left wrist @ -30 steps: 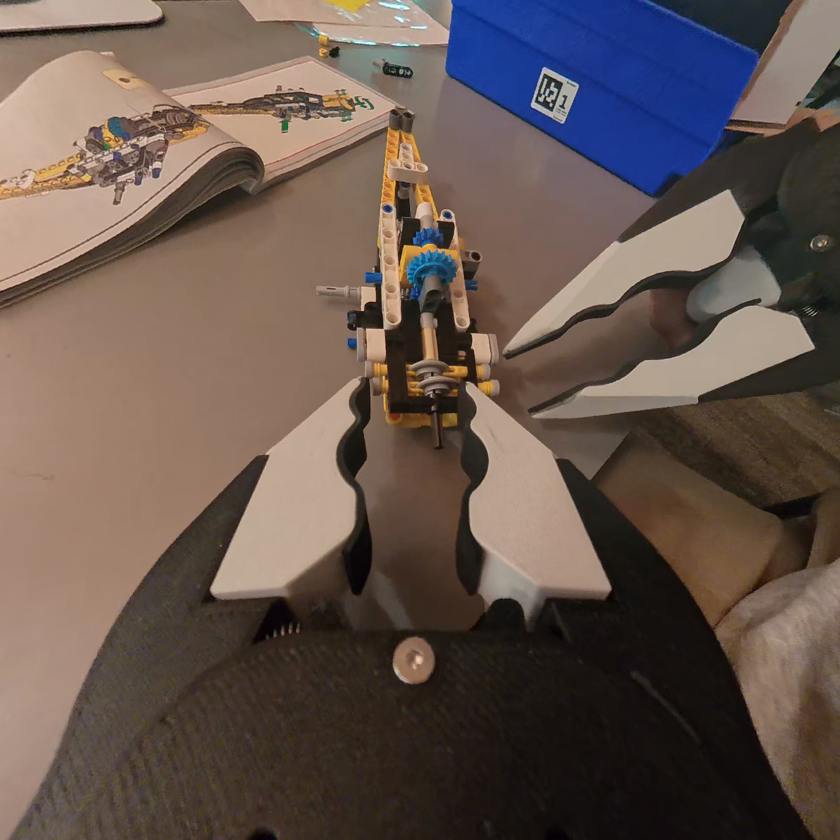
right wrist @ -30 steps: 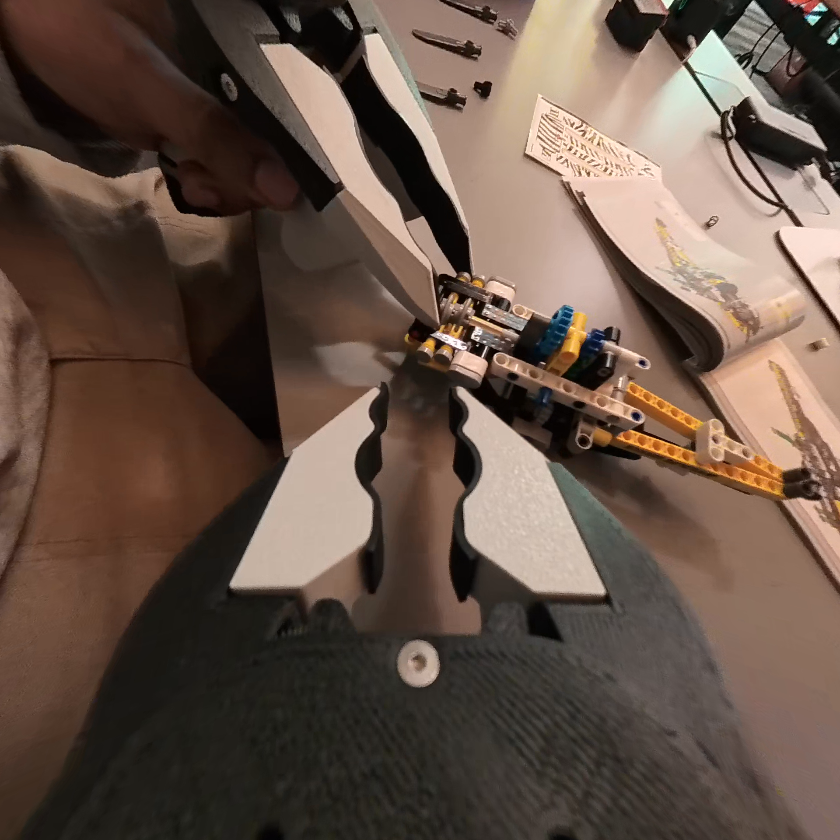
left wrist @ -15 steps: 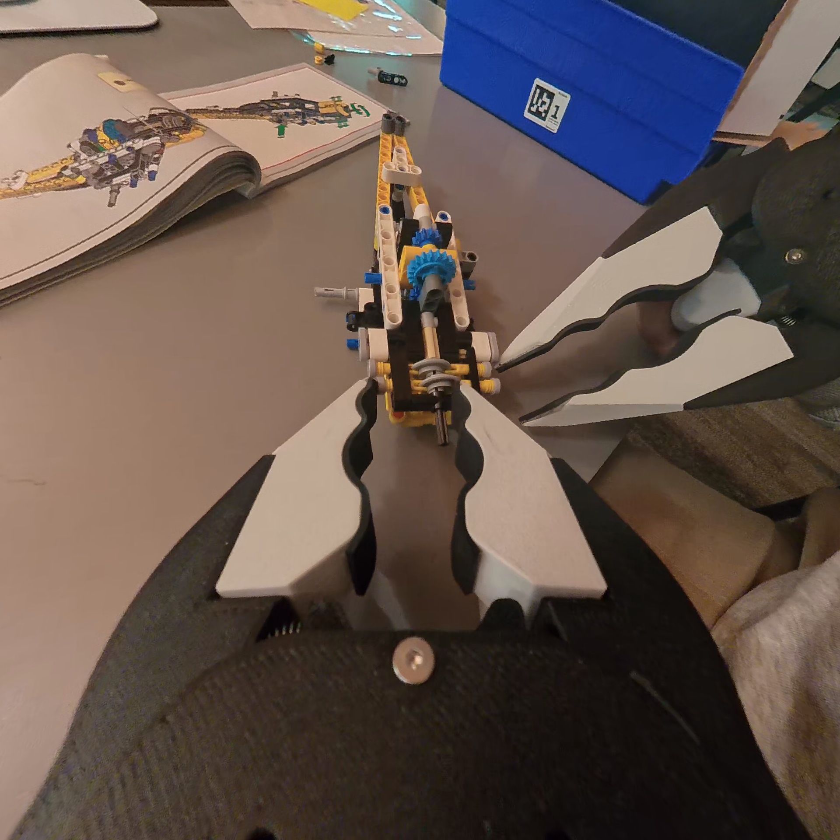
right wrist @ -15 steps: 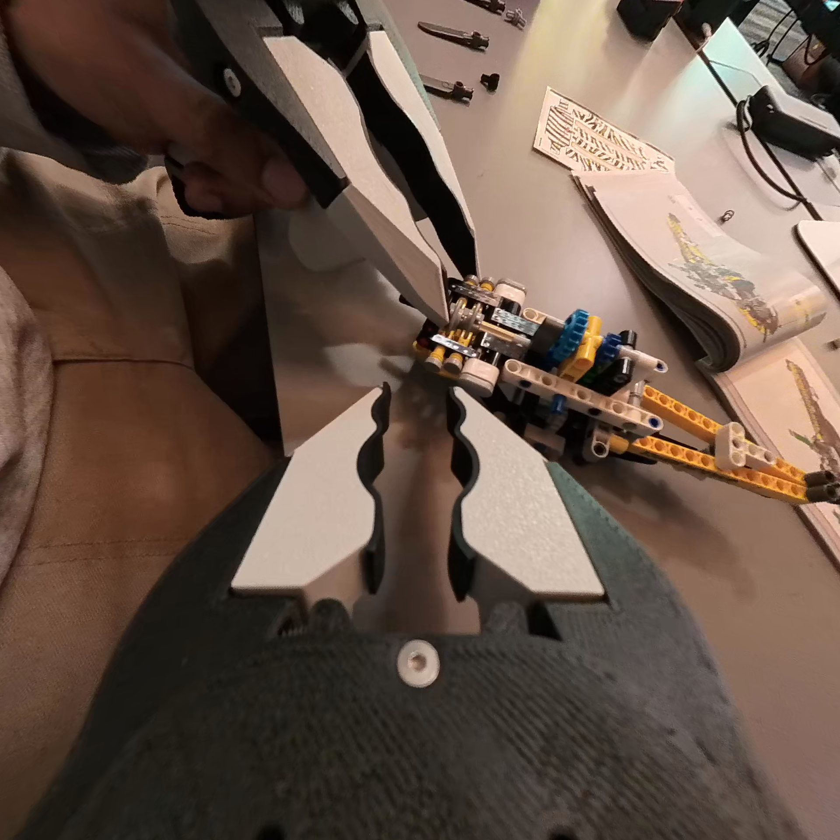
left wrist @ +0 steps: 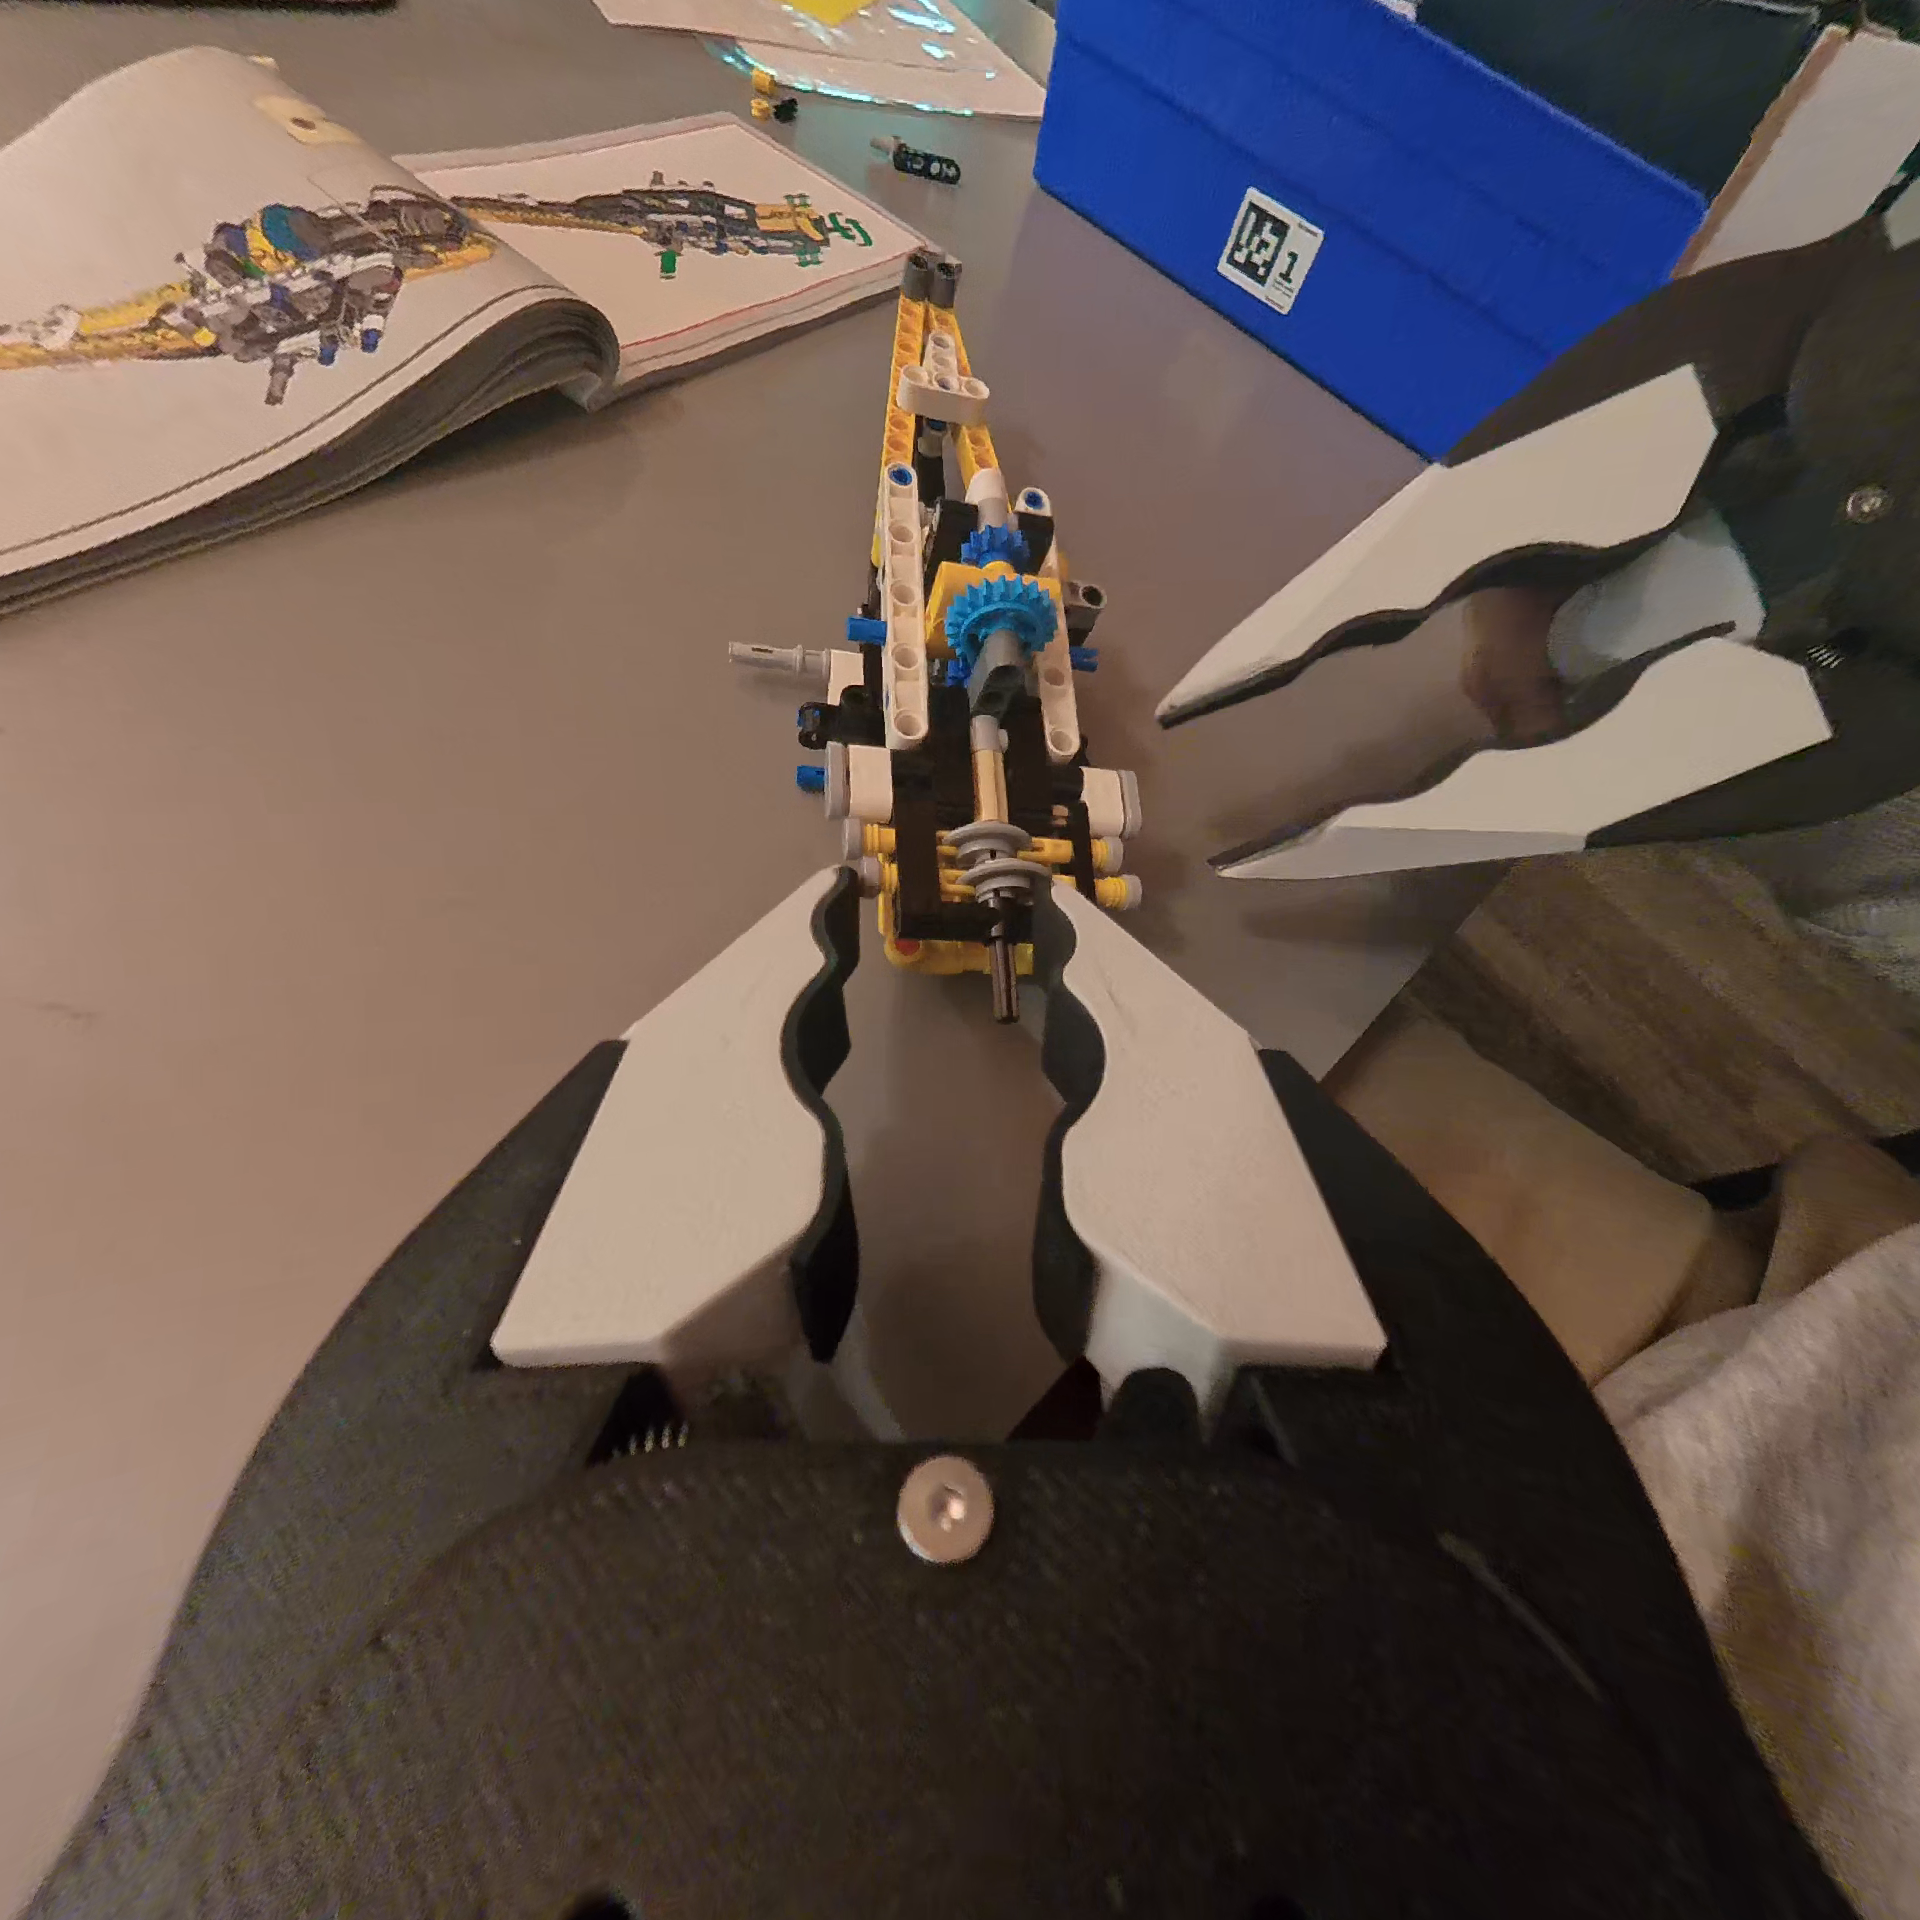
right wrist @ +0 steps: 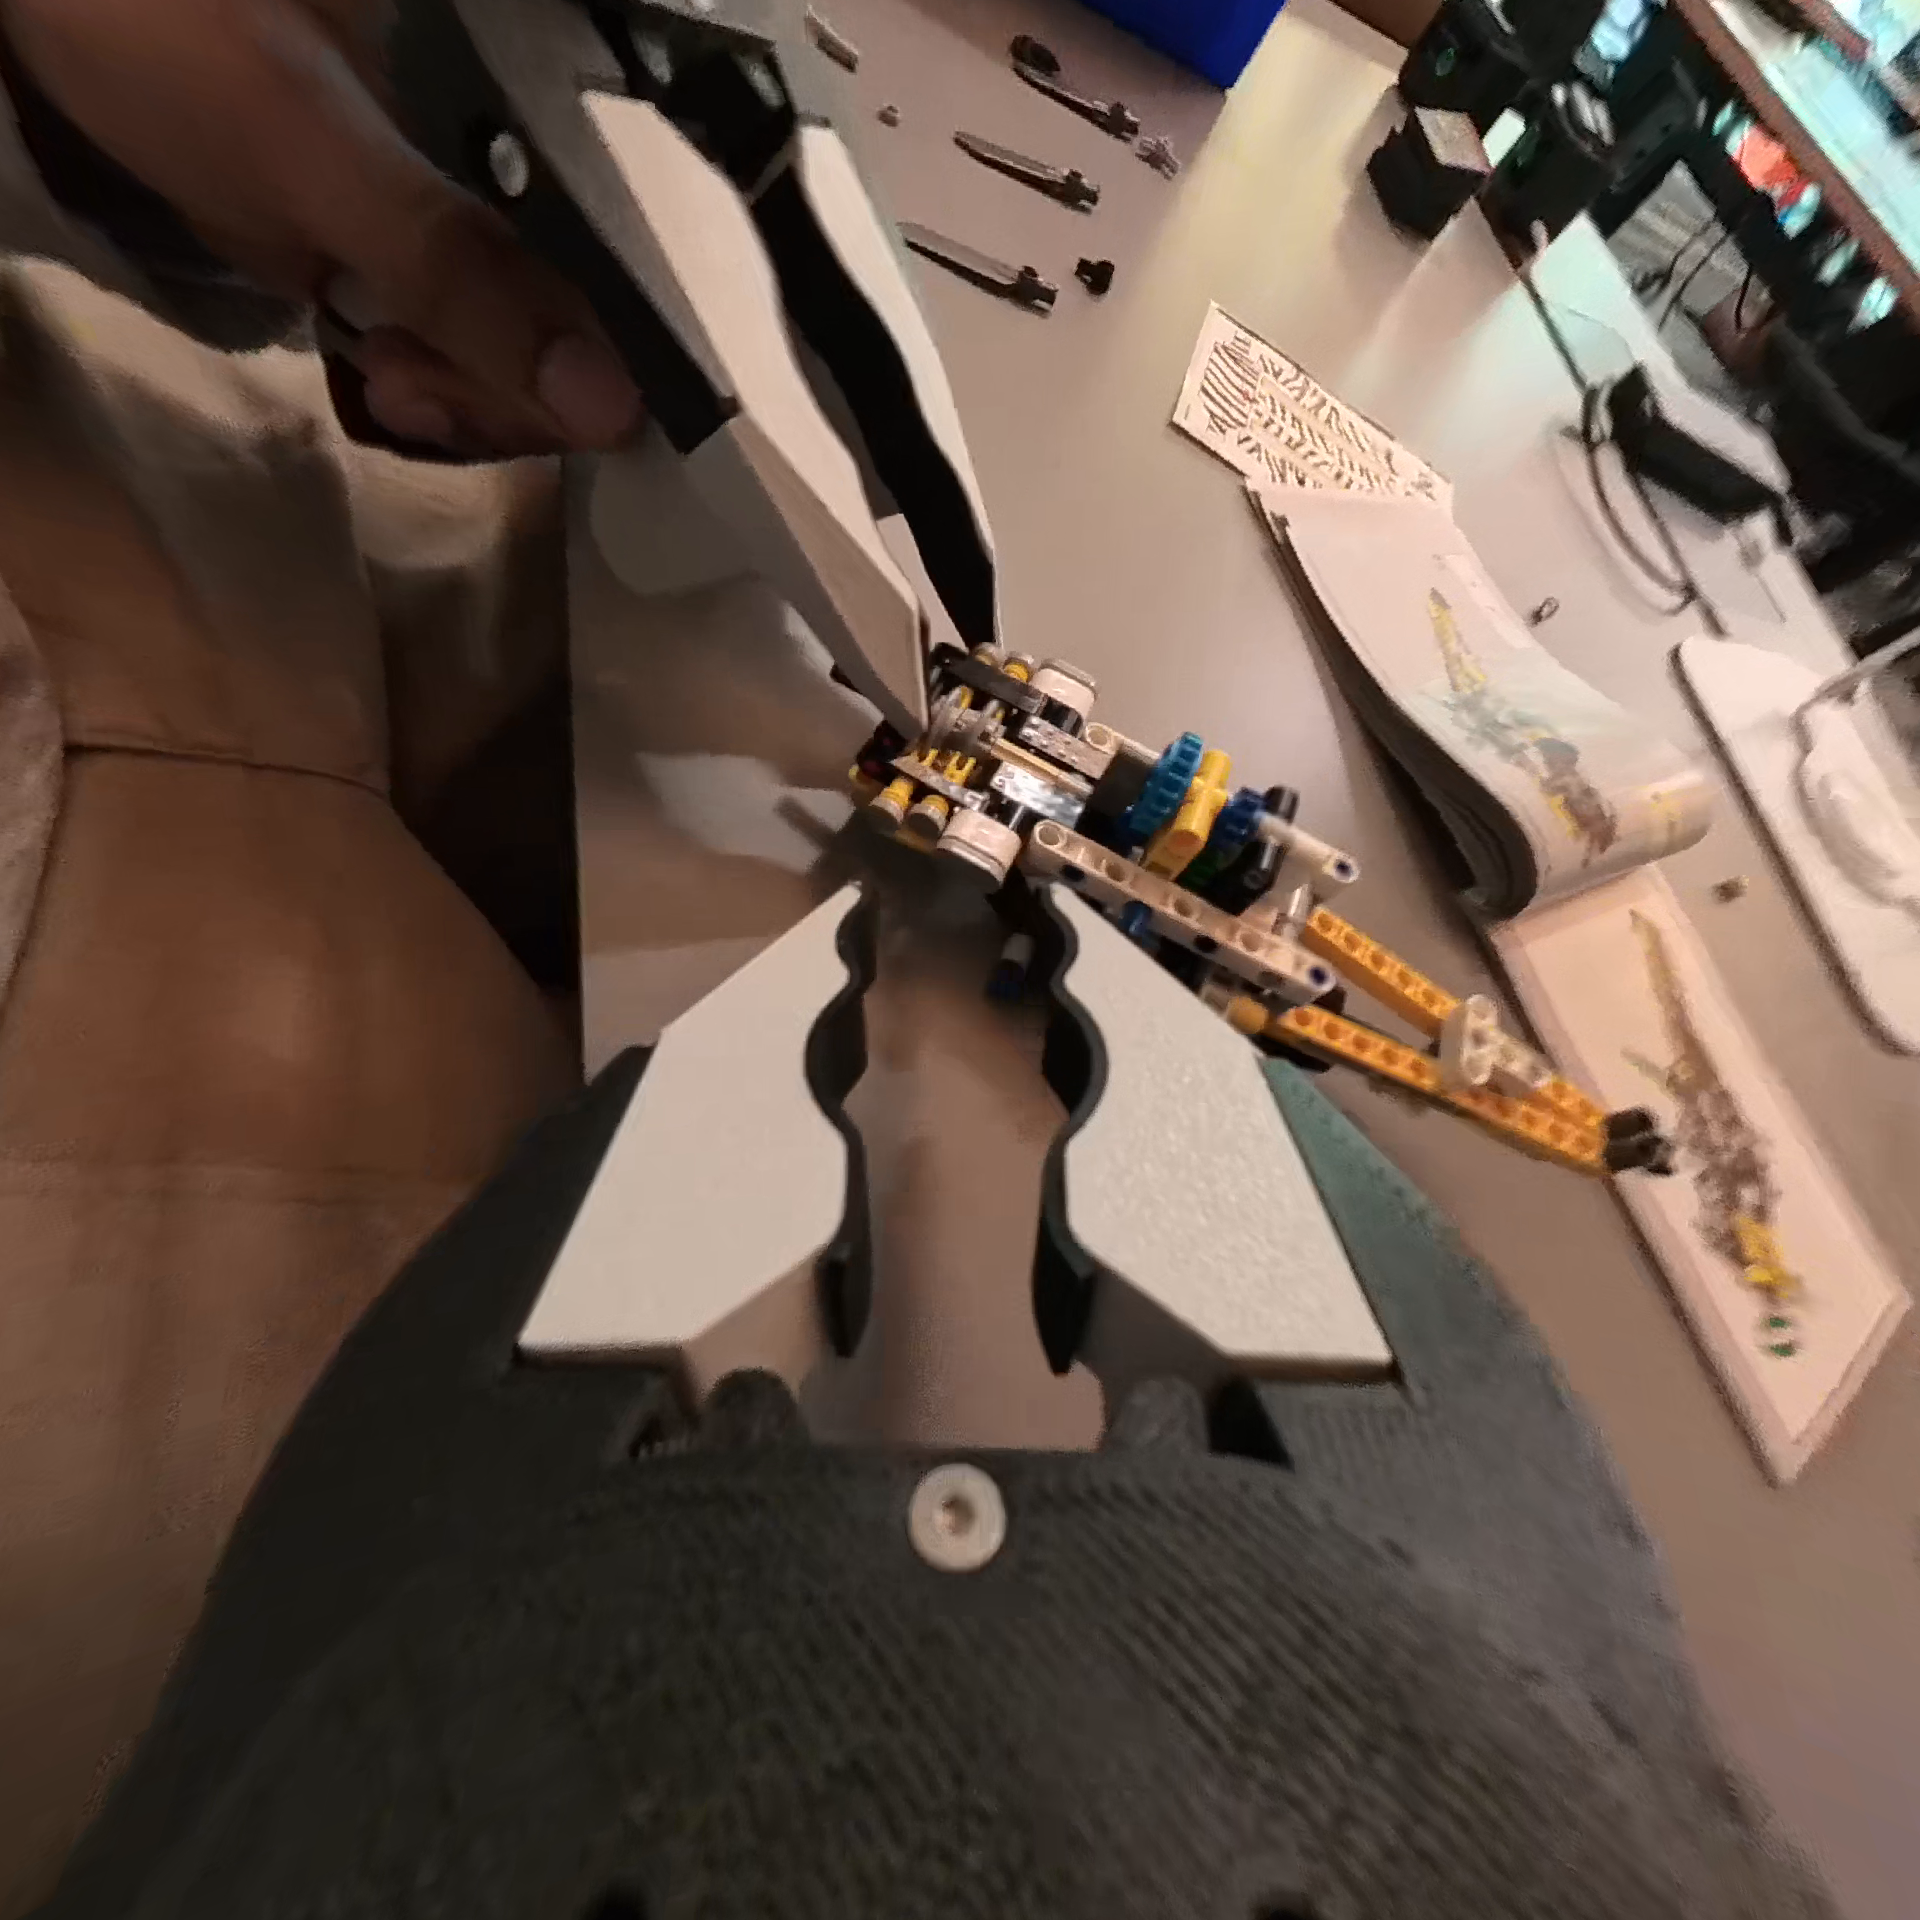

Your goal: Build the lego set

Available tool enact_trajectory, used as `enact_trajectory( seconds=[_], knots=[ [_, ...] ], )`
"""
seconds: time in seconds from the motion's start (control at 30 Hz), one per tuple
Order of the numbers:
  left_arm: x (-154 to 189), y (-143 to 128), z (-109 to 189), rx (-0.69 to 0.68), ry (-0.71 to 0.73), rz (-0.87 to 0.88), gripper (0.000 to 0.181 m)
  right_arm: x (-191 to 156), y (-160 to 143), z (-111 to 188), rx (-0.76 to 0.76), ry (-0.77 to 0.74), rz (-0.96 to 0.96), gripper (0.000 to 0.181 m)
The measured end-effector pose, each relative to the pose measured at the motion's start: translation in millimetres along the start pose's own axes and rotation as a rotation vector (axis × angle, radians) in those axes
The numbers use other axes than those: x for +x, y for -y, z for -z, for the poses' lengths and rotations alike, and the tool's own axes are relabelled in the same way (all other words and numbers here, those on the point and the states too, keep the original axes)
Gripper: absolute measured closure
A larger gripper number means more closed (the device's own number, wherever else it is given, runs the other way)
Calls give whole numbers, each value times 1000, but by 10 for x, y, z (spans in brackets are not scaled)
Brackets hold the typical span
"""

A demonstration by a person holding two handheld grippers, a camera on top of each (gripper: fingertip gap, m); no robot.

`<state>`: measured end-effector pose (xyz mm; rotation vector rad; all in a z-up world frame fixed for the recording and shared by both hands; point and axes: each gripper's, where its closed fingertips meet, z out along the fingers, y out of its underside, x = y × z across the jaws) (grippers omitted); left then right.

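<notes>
Left tongs (left wrist: 951, 914) grip the near end of the long yellow-and-black plastic brick model (left wrist: 977, 665); right tongs (left wrist: 1184, 790) wait open beside it and should approach squarely while the model stays braced.

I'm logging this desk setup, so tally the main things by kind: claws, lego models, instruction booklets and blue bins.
Claws: 2, the left claw and the right claw
Lego model: 1
Open instruction booklet: 1
Blue bin: 1
Total: 5
</notes>
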<state>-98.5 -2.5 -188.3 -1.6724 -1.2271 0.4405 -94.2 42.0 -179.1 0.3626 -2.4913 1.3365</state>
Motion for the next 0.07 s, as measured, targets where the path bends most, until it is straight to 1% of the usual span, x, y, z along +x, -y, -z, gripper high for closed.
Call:
enact_trajectory(
  seconds=[0.03,0.07],
  knots=[
    [-2,-3,6,-3,-5,10,151,-2,13,0,-4,0,64,151],
    [-7,-6,14,-7,-9,18,151,-11,42,-3,-3,3,133,150]
  ],
)
